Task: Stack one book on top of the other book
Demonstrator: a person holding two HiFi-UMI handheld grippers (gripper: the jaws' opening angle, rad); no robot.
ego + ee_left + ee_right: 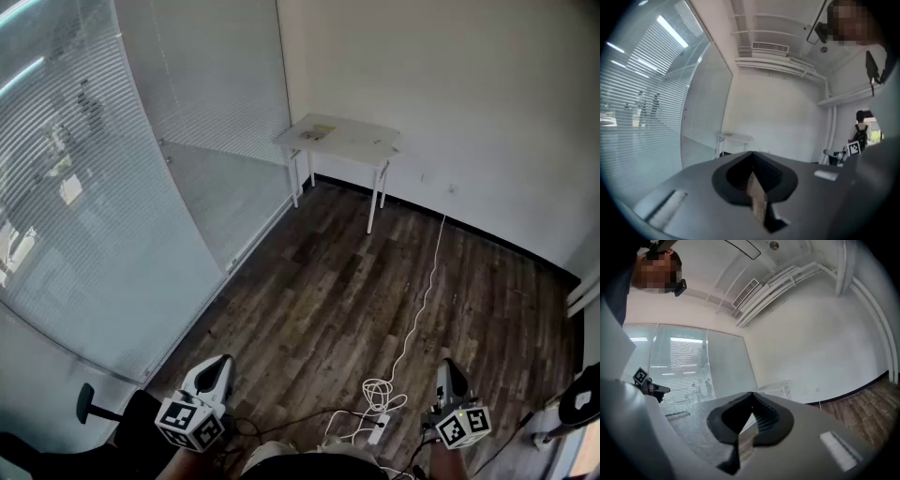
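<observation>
A small white table [342, 141] stands far off against the back wall. On its left part lies a flat yellowish thing [317, 133], possibly a book; it is too small to tell more. My left gripper [214, 368] and right gripper [451, 369] are low at the near edge of the head view, far from the table, both level and pointing towards it. In the left gripper view the left gripper [751, 157] has its jaws together with nothing between them. The right gripper [751, 398] is likewise shut and empty. The table [735, 137] shows small beyond the jaws.
A white cable [422, 309] runs over the dark wood floor to a power strip [378, 433] between my grippers. A glass partition with blinds [112, 187] lines the left side. A black chair arm [89, 403] is at the lower left. Another person [860, 133] stands at the right.
</observation>
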